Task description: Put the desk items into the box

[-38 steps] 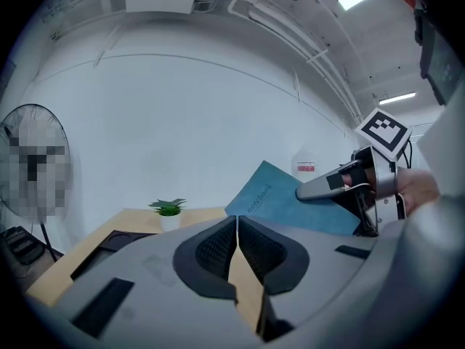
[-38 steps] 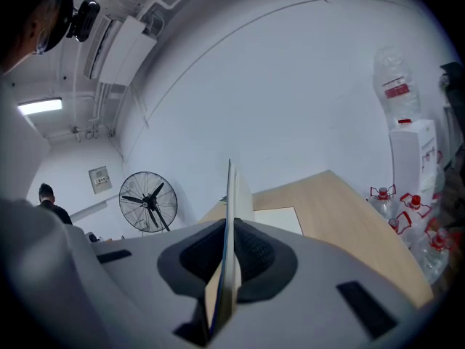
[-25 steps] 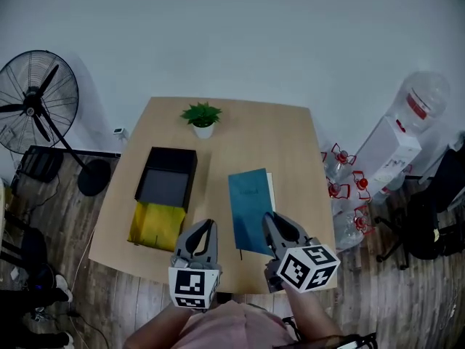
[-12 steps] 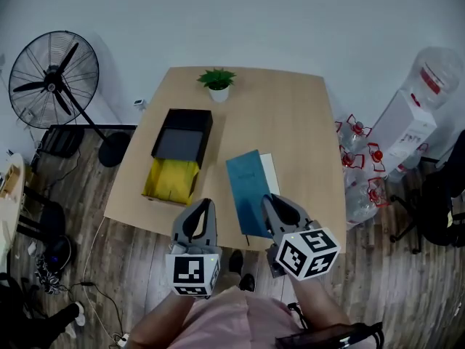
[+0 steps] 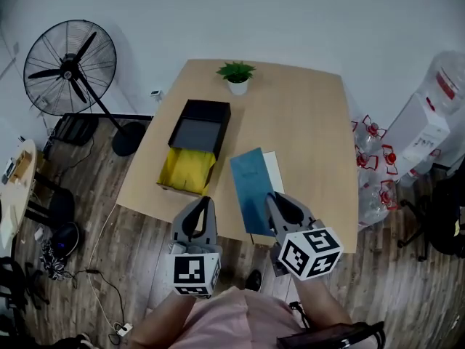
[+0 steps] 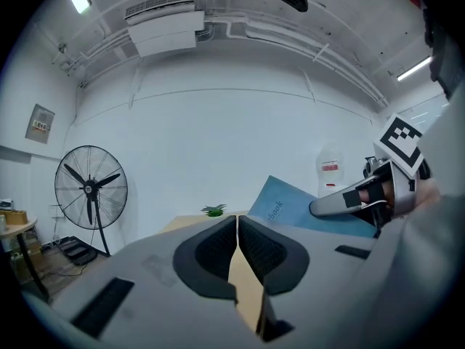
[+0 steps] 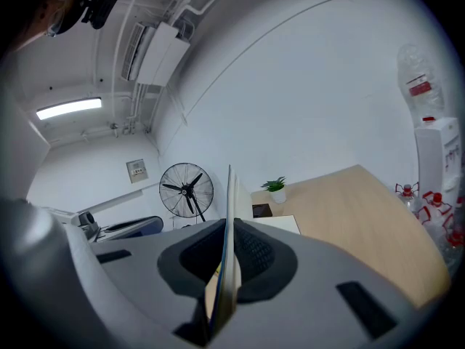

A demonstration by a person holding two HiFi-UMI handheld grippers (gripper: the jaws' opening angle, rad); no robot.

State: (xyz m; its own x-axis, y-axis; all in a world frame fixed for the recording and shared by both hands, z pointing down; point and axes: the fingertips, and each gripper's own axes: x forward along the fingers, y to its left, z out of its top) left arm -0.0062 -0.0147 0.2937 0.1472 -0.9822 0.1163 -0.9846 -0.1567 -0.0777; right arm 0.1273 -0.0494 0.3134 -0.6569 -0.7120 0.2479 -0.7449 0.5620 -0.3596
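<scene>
Between jaws of my right gripper [image 5: 279, 203], thin blue book [image 5: 251, 184] was clamped edge-on, lifted off wooden desk [image 5: 309, 122] since second ago. My left gripper [image 5: 197, 217] was closed, empty. Black open box [image 5: 200, 126] sat ahead-left; book not yet inside.

I see a matt pale wood tabletop [image 5: 305, 122], matt blue notebook [image 5: 251, 184] cover, matt black box [image 5: 207, 106], smooth grey plastic on my left gripper [image 6: 237, 218].

Book [image 5: 251, 187] is teal-blue with pale page edges. Box [image 5: 220, 126] is black, and the inside looks dark grey, I think. Bag-ish thing [image 5: 187, 169] is yellow. Table [image 5: 305, 115] is light wood grain. Plant [image 5: 237, 70] is green in a white pot. Left gripper [image 5: 201, 203] and right gripper [image 5: 275, 197] are grey, with black-and-white square markers.
</scene>
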